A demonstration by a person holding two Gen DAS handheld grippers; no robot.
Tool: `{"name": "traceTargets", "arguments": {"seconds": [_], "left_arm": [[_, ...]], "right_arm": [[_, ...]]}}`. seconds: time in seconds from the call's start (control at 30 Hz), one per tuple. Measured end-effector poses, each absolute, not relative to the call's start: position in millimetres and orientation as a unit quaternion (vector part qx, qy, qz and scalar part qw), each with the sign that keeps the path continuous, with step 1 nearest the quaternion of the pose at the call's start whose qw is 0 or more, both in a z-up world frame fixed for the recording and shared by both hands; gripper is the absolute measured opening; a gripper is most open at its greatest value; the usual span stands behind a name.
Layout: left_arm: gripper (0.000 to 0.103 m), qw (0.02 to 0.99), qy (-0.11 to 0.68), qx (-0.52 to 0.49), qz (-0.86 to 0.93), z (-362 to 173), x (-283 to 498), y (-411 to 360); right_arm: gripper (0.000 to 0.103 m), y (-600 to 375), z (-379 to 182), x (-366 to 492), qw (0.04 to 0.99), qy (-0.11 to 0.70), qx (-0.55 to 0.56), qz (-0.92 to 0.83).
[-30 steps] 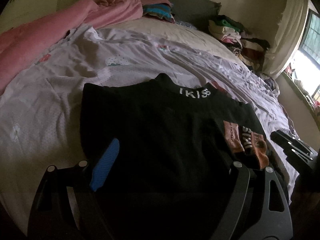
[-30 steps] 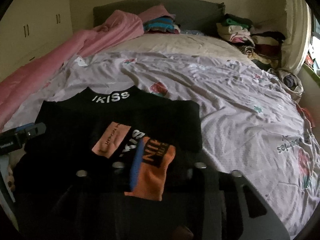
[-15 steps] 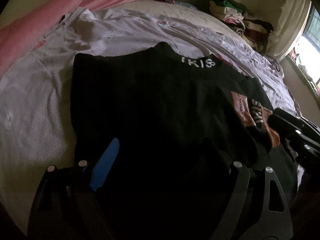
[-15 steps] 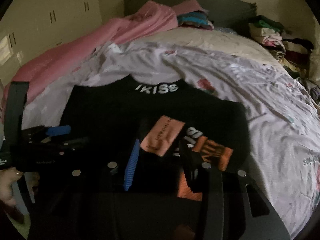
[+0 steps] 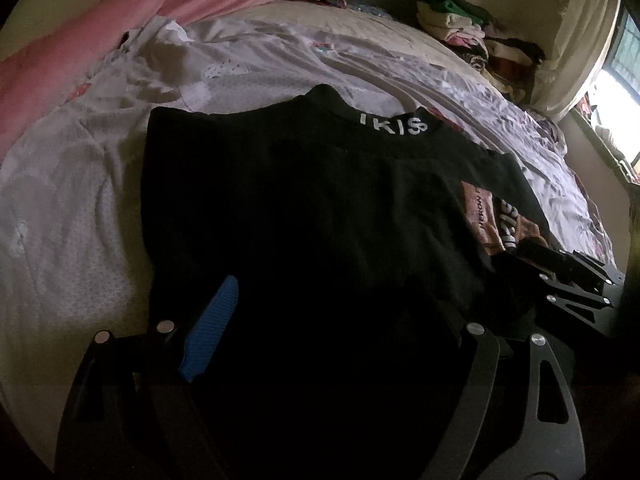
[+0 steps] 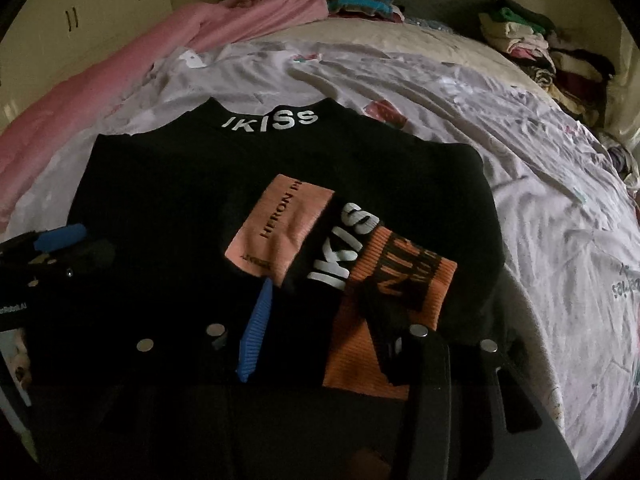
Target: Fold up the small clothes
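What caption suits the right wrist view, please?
Right gripper, jaws opening, over a black shirt on the bed sheet.

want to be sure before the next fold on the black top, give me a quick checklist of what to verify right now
1. Black top lies flat on the bedsheet, IKISS collar at the far end: ok.
2. Orange cuff and peach patch sit folded onto the body: ok.
3. Right gripper clear of fabric: cannot tell; its jaws are opening with the cuff between them, but the dark hides pad contact.
4. Left gripper open and free over the near hem: ok, nothing is pinched.
5. Near hem straight: cannot tell, too dark.
6. Sheet beside the top free for folding: ok; the clothes pile is far off.
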State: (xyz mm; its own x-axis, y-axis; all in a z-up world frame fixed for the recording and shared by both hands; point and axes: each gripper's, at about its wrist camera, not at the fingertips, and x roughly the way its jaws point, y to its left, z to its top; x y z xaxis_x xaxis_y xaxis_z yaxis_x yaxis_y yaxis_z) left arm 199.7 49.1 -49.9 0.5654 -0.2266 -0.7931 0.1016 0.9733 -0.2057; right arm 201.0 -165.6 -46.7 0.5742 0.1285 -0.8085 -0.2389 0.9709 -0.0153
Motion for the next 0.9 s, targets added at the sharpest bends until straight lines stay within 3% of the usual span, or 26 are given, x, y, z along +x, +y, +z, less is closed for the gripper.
{"name": "traceTargets", "arguments": {"seconds": [0.17,0.7,0.9], "left_arm": [[0.077,0.883,0.454,-0.067,-0.094,-48,197,46],[0.077,0.887,0.443,-0.081,-0.104,-38,192,47],[0.080,0.890,0.435,-0.081,-0.107,-33,190,46]], "right_arm": [[0.048,-166,-38,194,0.892,0.436,-0.050,0.109],[0.090,-172,-13,178,0.912,0.398,-0.031,0.095],[0.096,-175,-12,177,0.914,0.395,-0.028,0.087]]}}
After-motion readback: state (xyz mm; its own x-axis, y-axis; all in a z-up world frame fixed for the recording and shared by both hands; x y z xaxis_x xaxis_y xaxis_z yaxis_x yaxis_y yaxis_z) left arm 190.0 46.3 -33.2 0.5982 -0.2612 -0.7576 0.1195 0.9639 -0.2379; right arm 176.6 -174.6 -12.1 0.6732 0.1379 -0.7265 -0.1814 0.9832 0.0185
